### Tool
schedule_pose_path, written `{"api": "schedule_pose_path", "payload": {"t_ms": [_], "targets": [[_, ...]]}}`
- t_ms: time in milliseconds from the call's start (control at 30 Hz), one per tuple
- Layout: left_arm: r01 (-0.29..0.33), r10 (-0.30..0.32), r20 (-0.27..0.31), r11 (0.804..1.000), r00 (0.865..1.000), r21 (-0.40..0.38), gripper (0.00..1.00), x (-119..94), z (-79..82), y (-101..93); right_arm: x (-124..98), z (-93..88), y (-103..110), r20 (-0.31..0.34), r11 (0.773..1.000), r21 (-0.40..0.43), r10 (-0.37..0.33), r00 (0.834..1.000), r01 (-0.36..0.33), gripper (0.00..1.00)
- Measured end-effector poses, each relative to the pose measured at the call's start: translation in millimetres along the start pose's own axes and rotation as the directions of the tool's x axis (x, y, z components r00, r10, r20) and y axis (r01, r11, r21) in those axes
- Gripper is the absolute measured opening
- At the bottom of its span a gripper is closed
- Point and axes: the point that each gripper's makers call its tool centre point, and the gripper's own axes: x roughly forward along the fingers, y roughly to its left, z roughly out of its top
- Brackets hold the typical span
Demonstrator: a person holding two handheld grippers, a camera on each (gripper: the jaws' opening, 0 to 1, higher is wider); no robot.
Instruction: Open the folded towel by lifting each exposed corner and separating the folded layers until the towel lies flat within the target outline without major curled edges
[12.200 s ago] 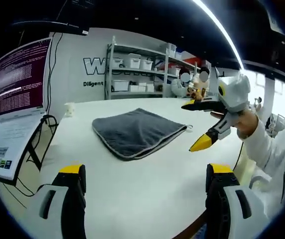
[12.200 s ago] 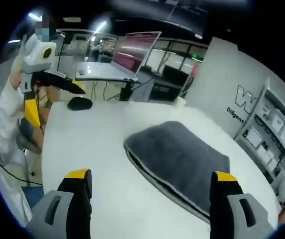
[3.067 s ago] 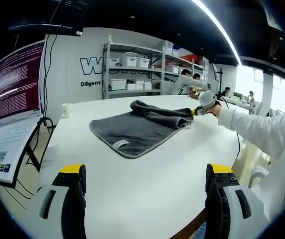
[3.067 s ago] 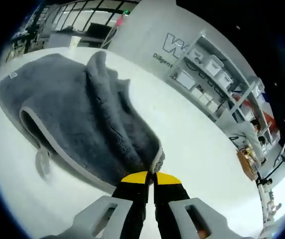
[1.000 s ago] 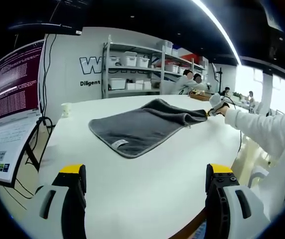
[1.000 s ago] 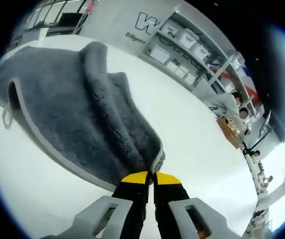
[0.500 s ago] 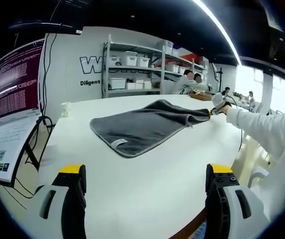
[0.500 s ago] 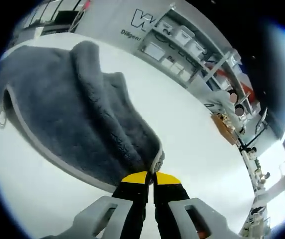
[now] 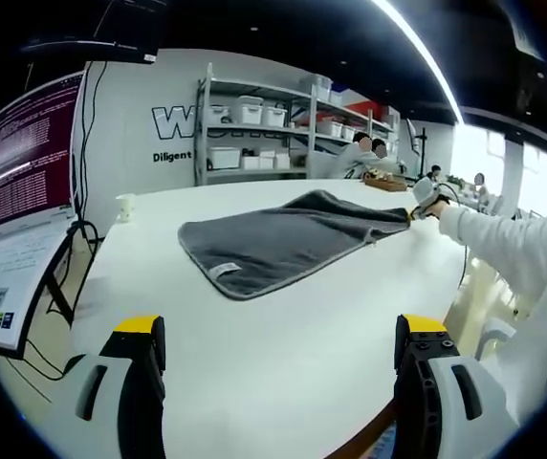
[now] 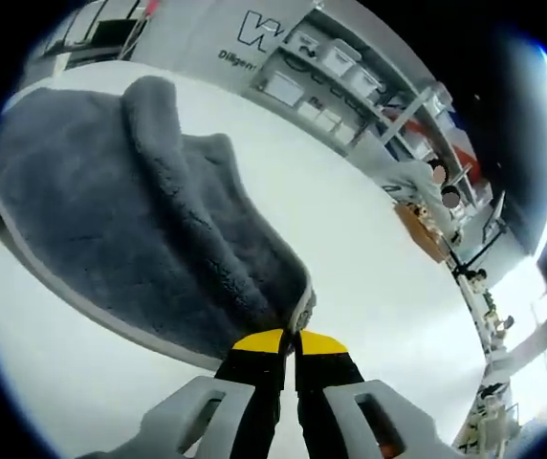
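A dark grey towel (image 9: 283,237) with a pale edge trim lies mostly opened on the white table (image 9: 254,335), with a ridge still raised along its far side. My right gripper (image 10: 288,342) is shut on the towel's (image 10: 140,220) corner, low over the table; in the left gripper view it (image 9: 425,203) shows at the towel's right end, held by a hand in a white sleeve. My left gripper (image 9: 278,330) hangs open near the table's front edge, well short of the towel, with nothing between its fingers.
A monitor (image 9: 20,158) and a keyboard stand off the table's left side. A small white cup (image 9: 125,206) sits at the far left of the table. Shelving with white boxes (image 9: 254,134) lines the back wall, with people seated beyond.
The right gripper has pulled the towel corner further right, drawing out the upper layer. The raised fold has flattened and the towel reaches further across the table. The left gripper has stayed put.
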Motion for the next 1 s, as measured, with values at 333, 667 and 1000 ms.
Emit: {"api": "schedule_pose_path", "payload": {"t_ms": [333,667,1000], "targets": [[0.005,-0.005,-0.008,1.000,1.000,0.005,0.99,3.0,-0.9,-2.0,-4.7,-4.5,0.1,0.018,1.000,0.011,0.010,1.000,-0.010,0.00],[0.000,0.000,-0.013,1.000,1.000,0.009,0.99,3.5,-0.9,-2.8,-24.2,-2.9,-5.0,0.190,0.994,0.090,0.044,0.981,-0.062,0.00],[-0.001,0.002,-0.048,1.000,0.999,0.024,0.99,12.1,-7.3,-6.9,-78.6,15.1,-1.2,0.413,0.951,0.213,0.120,0.903,-0.224,0.26]]}}
